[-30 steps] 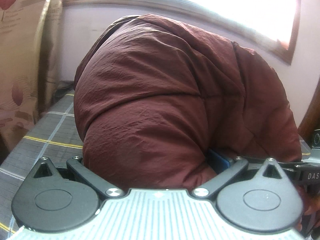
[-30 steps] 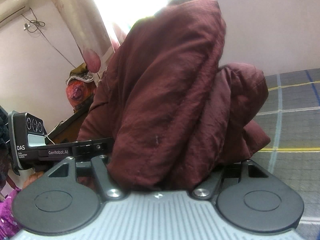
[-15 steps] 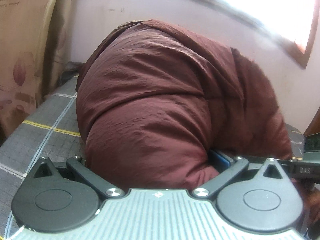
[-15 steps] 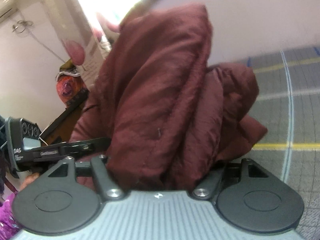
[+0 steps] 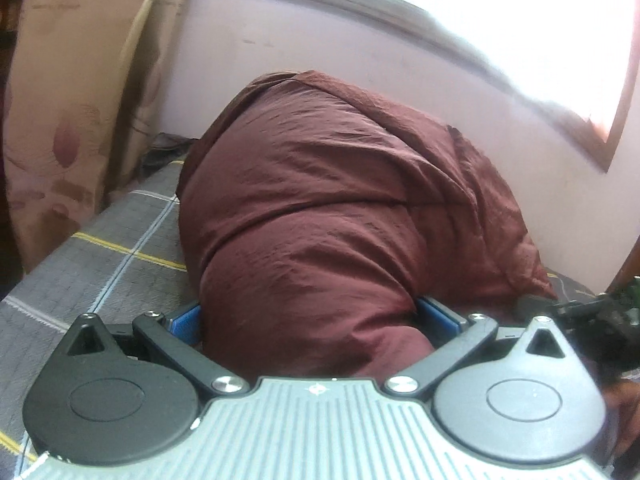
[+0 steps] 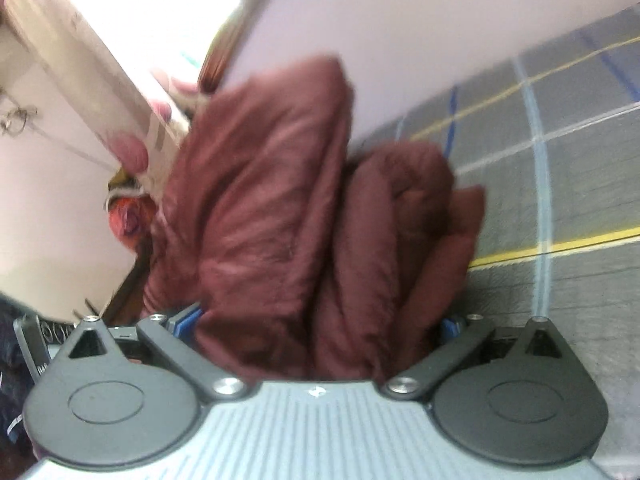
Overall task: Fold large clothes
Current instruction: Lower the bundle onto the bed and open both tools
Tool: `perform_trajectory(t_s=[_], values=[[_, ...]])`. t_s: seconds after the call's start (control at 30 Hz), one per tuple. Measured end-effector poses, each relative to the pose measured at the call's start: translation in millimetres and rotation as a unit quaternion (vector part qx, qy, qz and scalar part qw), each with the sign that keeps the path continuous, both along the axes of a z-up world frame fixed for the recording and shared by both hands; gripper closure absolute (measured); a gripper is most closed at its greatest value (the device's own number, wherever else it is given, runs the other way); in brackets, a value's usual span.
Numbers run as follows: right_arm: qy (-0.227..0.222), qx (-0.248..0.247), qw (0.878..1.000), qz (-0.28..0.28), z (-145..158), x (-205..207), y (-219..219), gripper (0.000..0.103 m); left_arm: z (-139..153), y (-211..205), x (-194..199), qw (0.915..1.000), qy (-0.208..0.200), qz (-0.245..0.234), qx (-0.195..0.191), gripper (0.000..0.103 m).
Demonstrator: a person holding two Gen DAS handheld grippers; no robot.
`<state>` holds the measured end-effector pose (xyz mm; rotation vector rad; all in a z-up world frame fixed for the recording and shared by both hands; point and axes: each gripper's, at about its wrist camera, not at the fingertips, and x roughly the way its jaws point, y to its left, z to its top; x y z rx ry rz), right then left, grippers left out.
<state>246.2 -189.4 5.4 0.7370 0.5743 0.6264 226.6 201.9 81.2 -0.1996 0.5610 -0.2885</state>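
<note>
Two fisheye views, one from each handheld gripper, both filled by a puffy maroon jacket (image 5: 320, 240) bunched into a mound on a bed with a grey plaid cover (image 5: 100, 264).

In the left wrist view, the jacket fills the centre of the frame. A thick roll of it sits between the fingers of the left gripper (image 5: 312, 320) at lower centre, and the blue pads (image 5: 186, 318) press against the fabric on both sides, so this gripper appears clamped on the jacket.

In the right wrist view, which is blurred, a tall fold of the jacket (image 6: 272, 220) stands in the centre and left of the frame. The right gripper (image 6: 320, 328) has its fingers spreading wide apart; fabric lies between them, but whether the pads touch it cannot be told.

Judged from this, a fold is being laid down: the right side is letting go while the left side holds its edge. The next move likely calls for the left gripper to release too, then for both to find a fresh edge and flatten the bulky mound.

For room: a pale wall (image 5: 280, 40) and a window frame (image 5: 580, 136) stand close behind the jacket in the upper part of the left view, and a curtain (image 5: 68, 120) hangs at far left. Open bed cover (image 6: 560, 200) lies at the right of the right view.
</note>
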Motion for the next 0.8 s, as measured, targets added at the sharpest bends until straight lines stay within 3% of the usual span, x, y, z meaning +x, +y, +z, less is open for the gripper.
perform_trajectory(t_s=[0.07,0.17,0.23,0.3,0.33,0.4,0.47,0.6,0.7,0.8], values=[[-0.025,-0.037,0.998,-0.039,16.1,-20.2,-10.7,0.0,0.4,1.8,-0.1,1.0,0.005,0.001,-0.006,0.0],[-0.1,-0.111,0.982,-0.118,54.0,-57.3,-14.2,0.0,1.2,1.2,-2.7,1.0,0.004,0.003,-0.007,0.0],[-0.159,-0.138,0.971,-0.111,86.9,-69.5,-6.5,0.006,0.7,-0.4,-2.3,1.0,0.001,0.005,-0.006,0.0],[-0.192,-0.172,0.962,-0.091,114.4,-68.4,12.8,0.034,0.6,-1.4,-2.9,0.9999,0.0,0.008,-0.007,0.0],[-0.202,-0.193,0.957,-0.074,126.3,-65.1,25.4,0.041,-0.5,-0.3,-2.2,0.9999,0.0,0.01,-0.008,0.0],[-0.215,-0.238,0.946,-0.048,141.2,-51.5,55.0,0.066,-0.2,-0.9,-3.4,0.9999,-0.001,0.011,-0.009,0.0],[-0.203,-0.287,0.935,-0.044,140.1,-31.6,79.4,0.072,-0.6,-0.5,-4.2,0.9999,-0.002,0.014,-0.009,0.0],[-0.124,-0.341,0.93,-0.05,101.0,10.2,100.8,0.073,1.8,2.0,-8.5,0.9998,-0.01,0.014,-0.01,0.0],[-0.081,-0.338,0.935,-0.074,67.3,17.6,92.7,0.074,9.2,-1.8,-19.6,0.9991,-0.041,0.01,-0.002,0.0],[-0.078,-0.331,0.936,-0.089,47.6,14.5,90.3,0.074,15.4,-18.8,-29.6,0.9959,-0.071,0.026,0.05,0.0]])
